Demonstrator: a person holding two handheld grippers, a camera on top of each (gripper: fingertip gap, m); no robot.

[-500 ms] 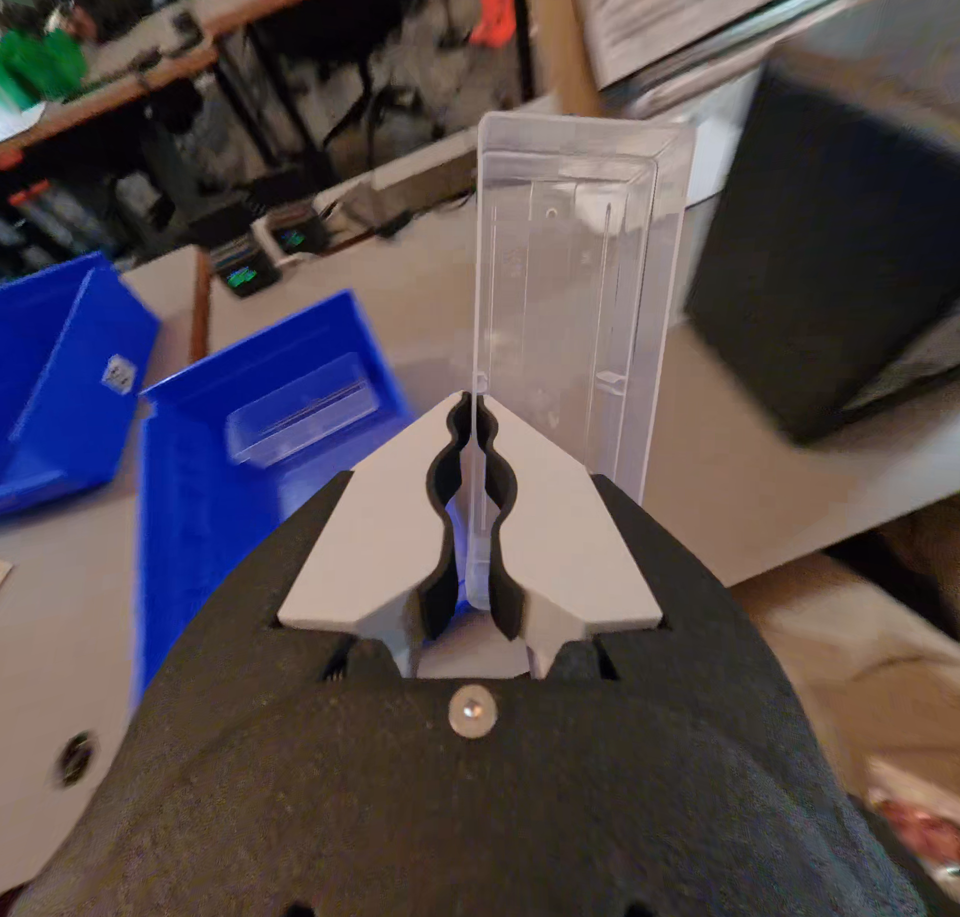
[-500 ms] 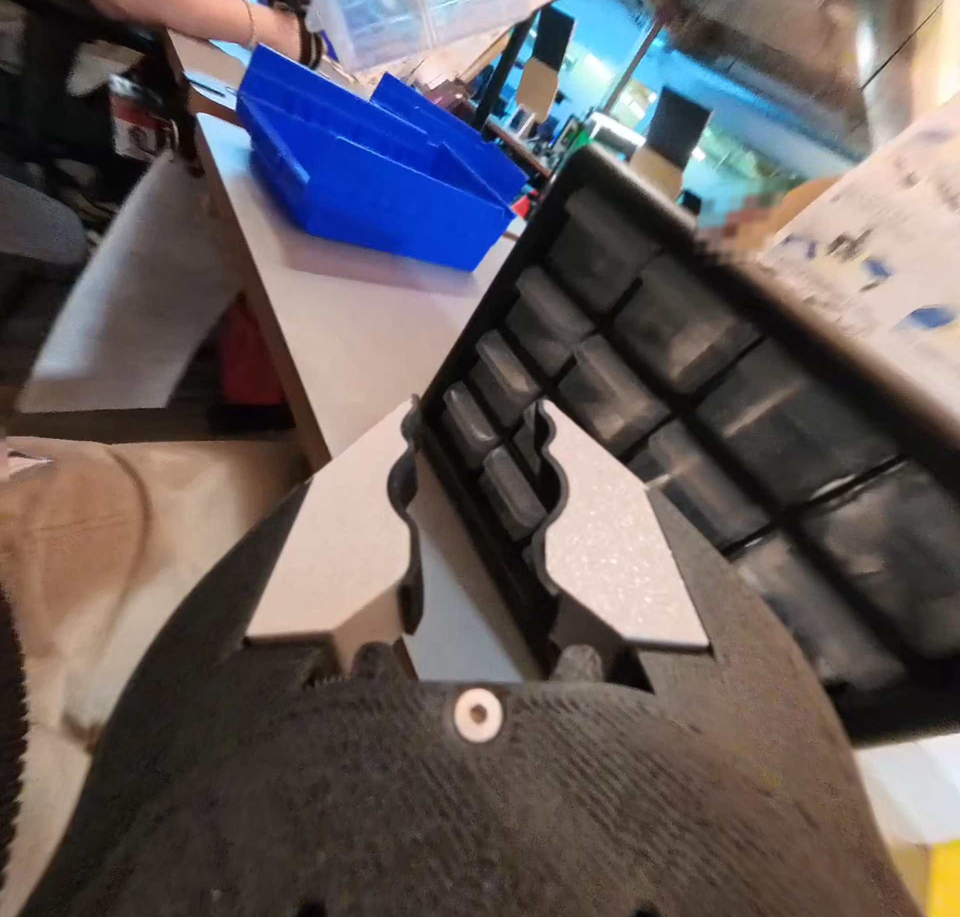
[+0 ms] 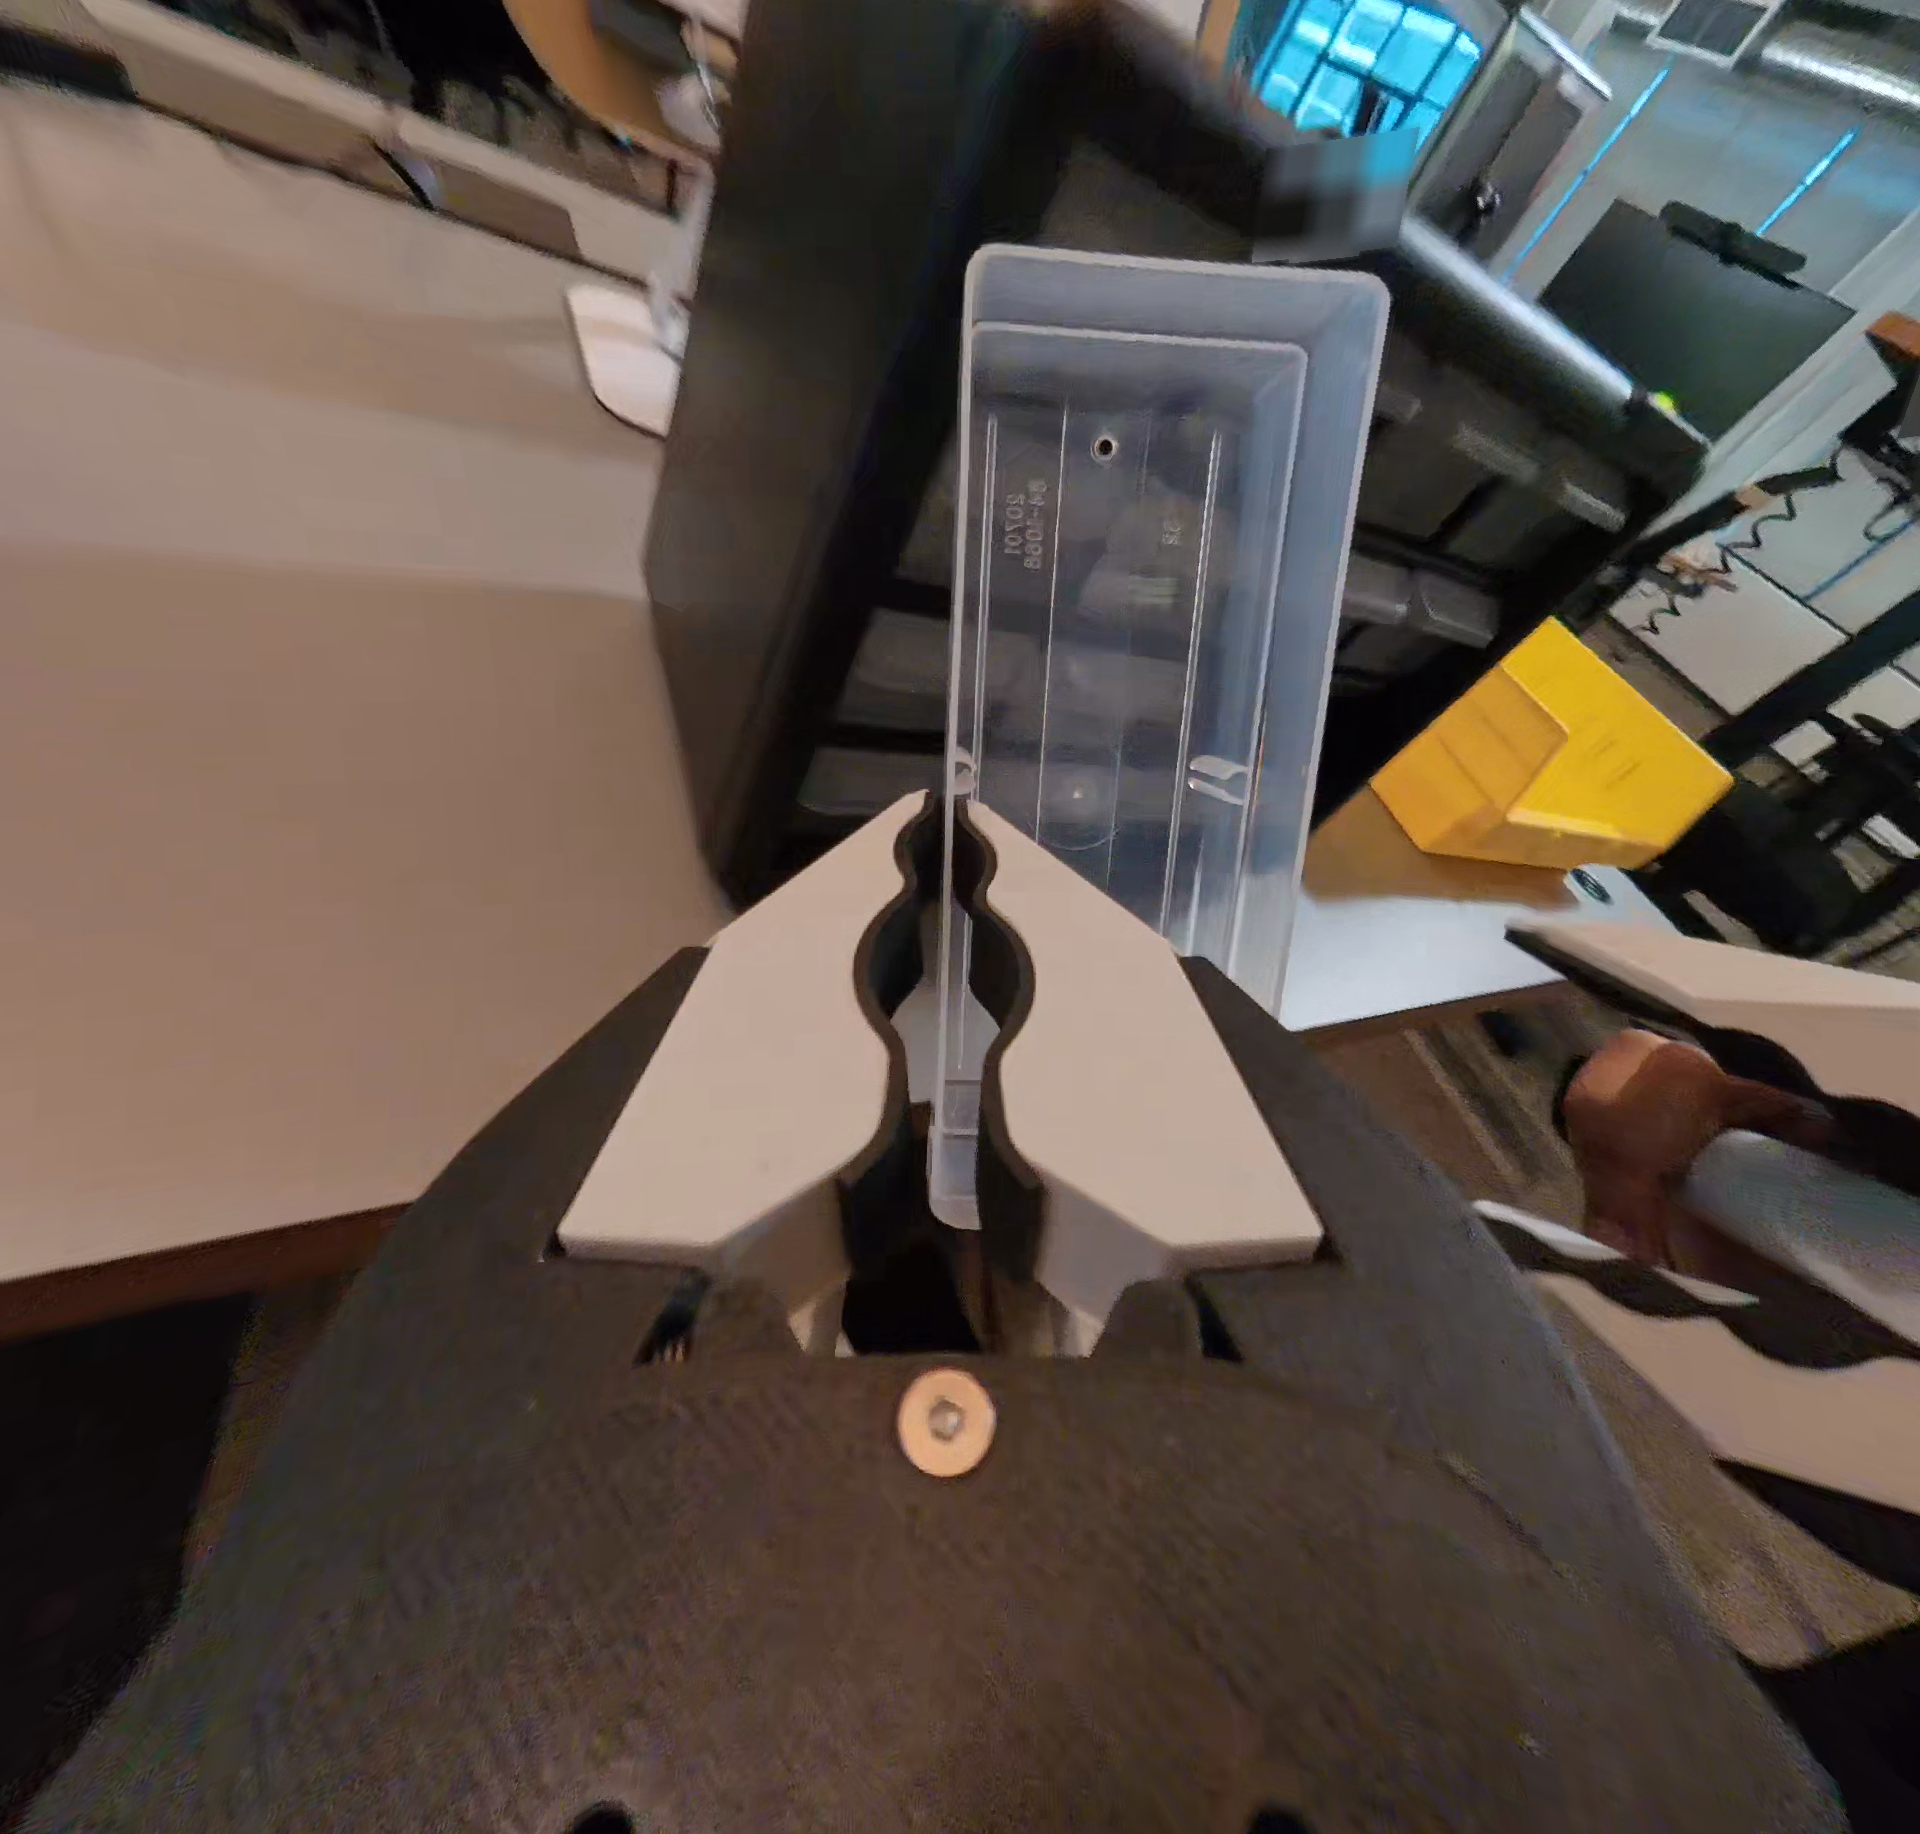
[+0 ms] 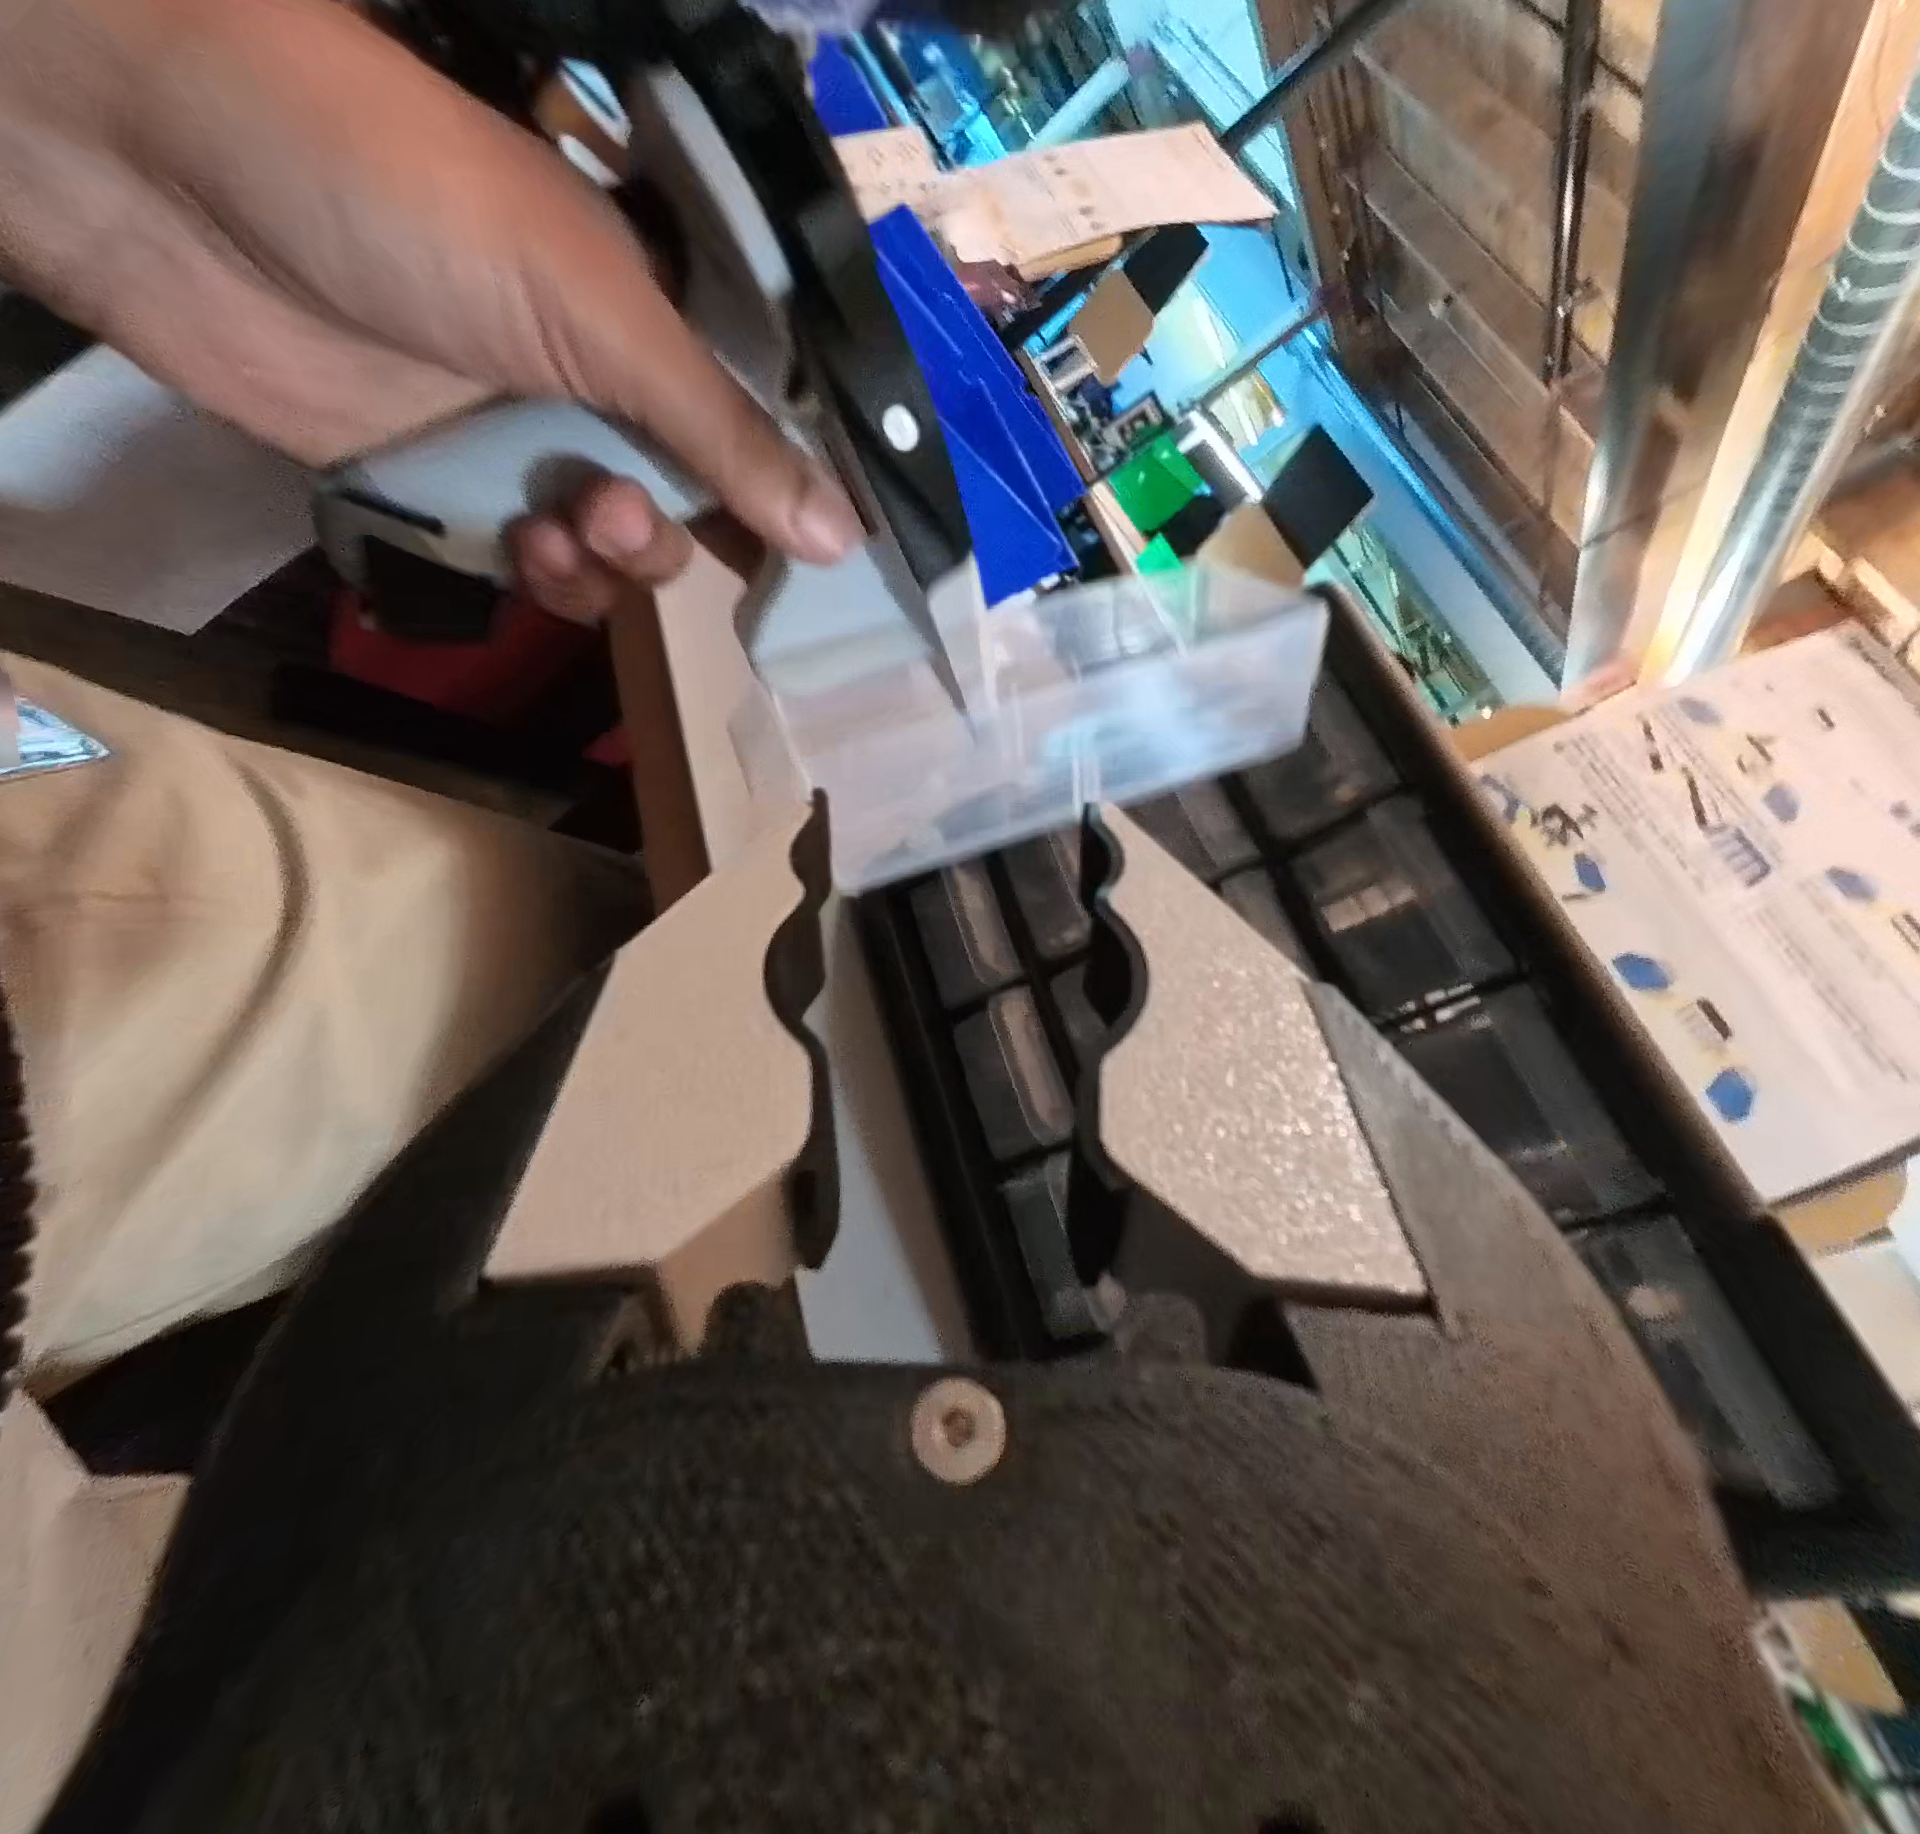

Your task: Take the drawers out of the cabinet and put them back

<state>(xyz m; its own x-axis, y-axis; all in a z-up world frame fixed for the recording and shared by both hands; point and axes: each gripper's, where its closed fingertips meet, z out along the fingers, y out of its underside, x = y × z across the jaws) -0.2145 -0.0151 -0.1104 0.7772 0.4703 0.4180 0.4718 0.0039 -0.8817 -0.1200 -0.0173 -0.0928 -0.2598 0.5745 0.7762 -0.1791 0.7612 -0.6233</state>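
Cabinet (image 3: 790, 350) top blurred, cropped

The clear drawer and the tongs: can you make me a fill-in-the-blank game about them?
1. The left tongs are shut on a ____ plastic drawer.
2. The cabinet behind the drawer is coloured ____.
3. The right tongs are ____ and hold nothing.
4. The bin beside the cabinet is coloured ____.

Missing words: clear; black; open; yellow
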